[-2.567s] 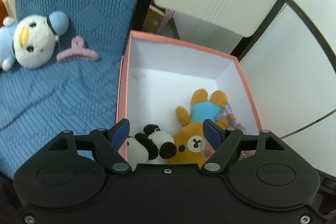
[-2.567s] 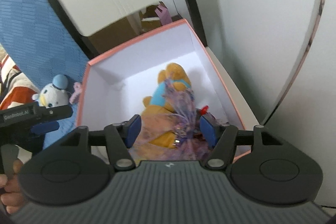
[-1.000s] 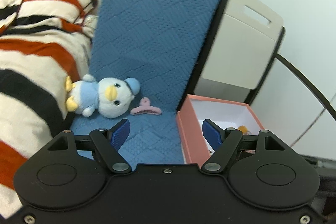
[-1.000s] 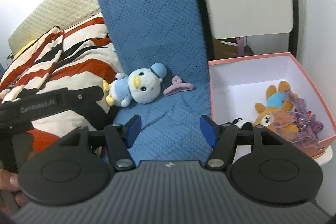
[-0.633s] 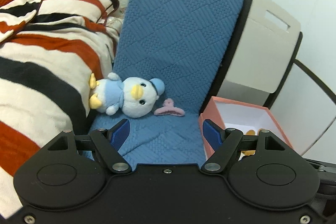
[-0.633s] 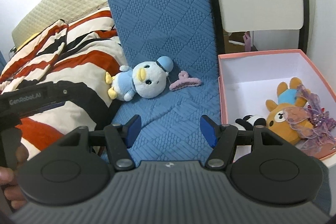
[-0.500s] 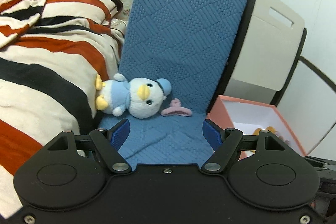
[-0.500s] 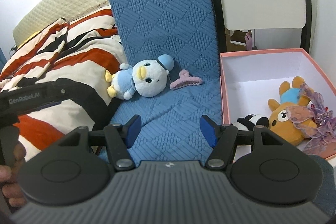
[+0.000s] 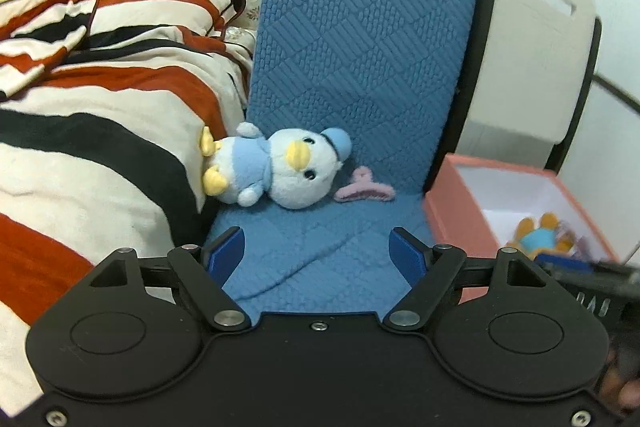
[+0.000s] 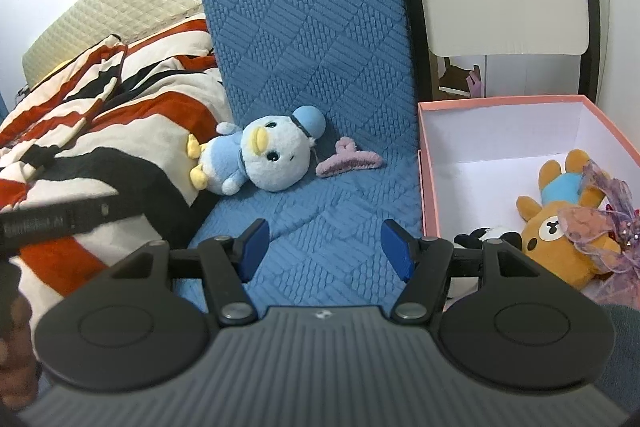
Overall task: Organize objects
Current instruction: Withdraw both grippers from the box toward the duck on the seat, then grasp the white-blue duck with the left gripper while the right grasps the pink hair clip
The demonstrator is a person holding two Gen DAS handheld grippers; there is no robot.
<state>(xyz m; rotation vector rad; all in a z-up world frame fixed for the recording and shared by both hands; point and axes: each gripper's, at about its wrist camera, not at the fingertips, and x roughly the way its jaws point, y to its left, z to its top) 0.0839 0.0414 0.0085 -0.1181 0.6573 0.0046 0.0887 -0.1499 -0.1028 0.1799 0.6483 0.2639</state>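
The left claw was opening, empty; the right claw stood wide, empty. Ahead of both lay the penguin plush.

The panda plush is mostly hidden behind the right gripper; the pink box is cut off and blurred in the left wrist view; lettering on the blurred left gripper can't be read.

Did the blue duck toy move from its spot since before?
No. The duck toy lies on the blue cushion against the striped blanket, beside the pink hair clip, as before; only the cameras shifted.
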